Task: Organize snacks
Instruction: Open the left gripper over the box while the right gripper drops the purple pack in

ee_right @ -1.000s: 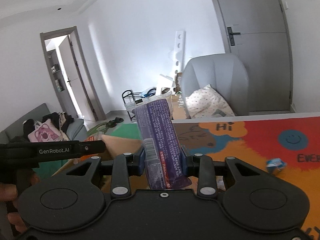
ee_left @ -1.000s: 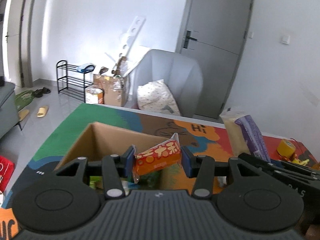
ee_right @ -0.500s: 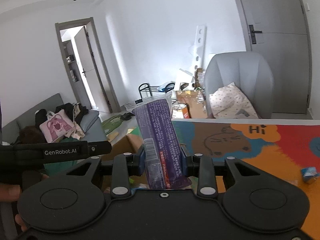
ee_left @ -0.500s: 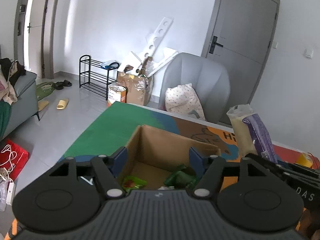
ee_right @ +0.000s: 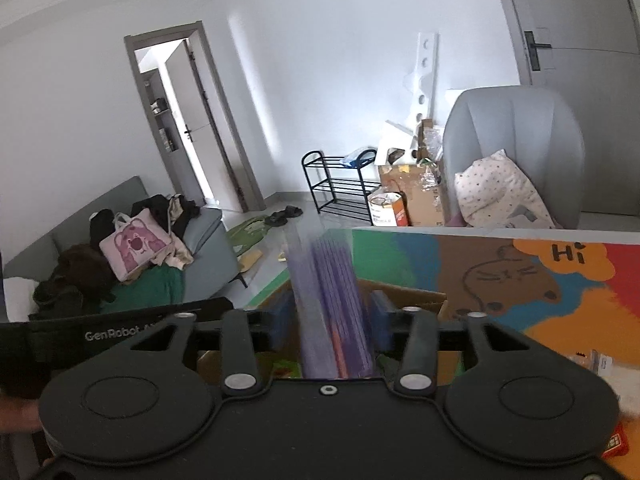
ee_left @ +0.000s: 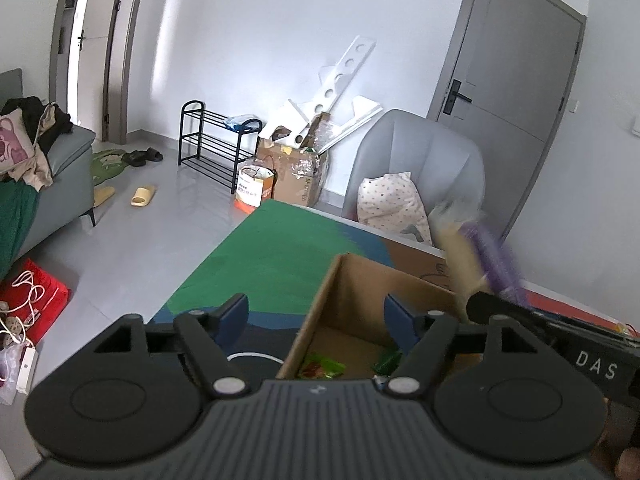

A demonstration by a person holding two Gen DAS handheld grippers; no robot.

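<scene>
Right wrist view: the purple snack packet [ee_right: 334, 304], blurred, stands between the right gripper [ee_right: 330, 316]'s opening jaws above the cardboard box [ee_right: 404, 300]; let it drop clear inside; the left gripper [ee_left: 316, 320], jaws opening and empty, hangs over the box's near-left wall.

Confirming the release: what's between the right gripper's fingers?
Right wrist view: the purple packet, between the opening fingers of the right gripper, above the cardboard box.
</scene>
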